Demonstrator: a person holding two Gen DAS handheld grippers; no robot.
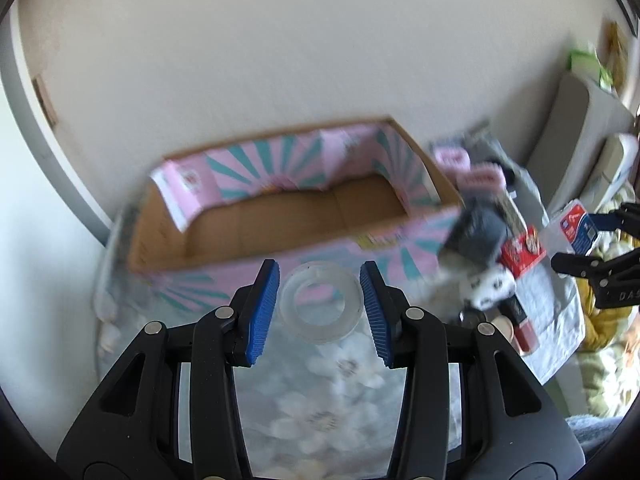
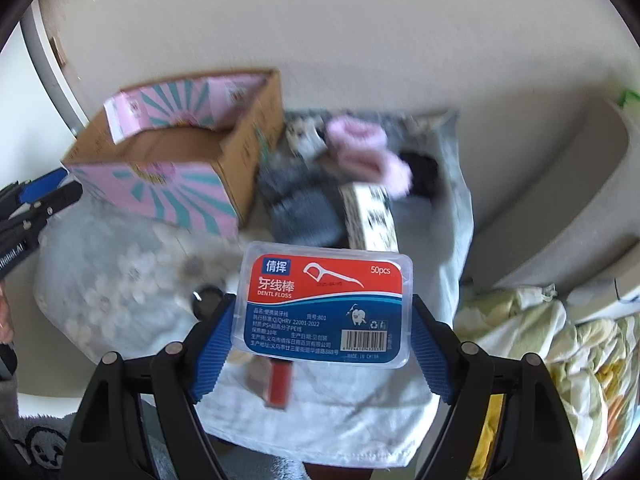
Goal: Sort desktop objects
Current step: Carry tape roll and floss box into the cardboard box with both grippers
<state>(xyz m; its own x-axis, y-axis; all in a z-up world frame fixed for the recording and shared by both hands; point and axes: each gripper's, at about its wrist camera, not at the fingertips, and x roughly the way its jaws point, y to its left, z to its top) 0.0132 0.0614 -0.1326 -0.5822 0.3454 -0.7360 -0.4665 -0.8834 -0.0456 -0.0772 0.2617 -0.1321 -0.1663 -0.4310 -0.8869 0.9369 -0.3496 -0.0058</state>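
The left gripper [image 1: 320, 304], angled downward before the pink box [image 1: 304, 200], clamped a clear tape roll [image 1: 322, 304]. The right gripper [image 2: 324, 336], pitched steeply down, clamped a floss box [image 2: 326, 304].

Ahead of me a plain cream wall [image 1: 280, 40] fills the upper part of both views. Under everything lies a pale tablecloth [image 1: 320, 400] printed with faint white flowers. On my right a crumpled yellow-green blanket [image 2: 560, 360] lies bunched up, touching the edge of a white cloth [image 2: 352, 412] spread flat beside it. Behind the blanket stands something grey and rounded [image 2: 568, 200], too blurred for me to tell what it is.
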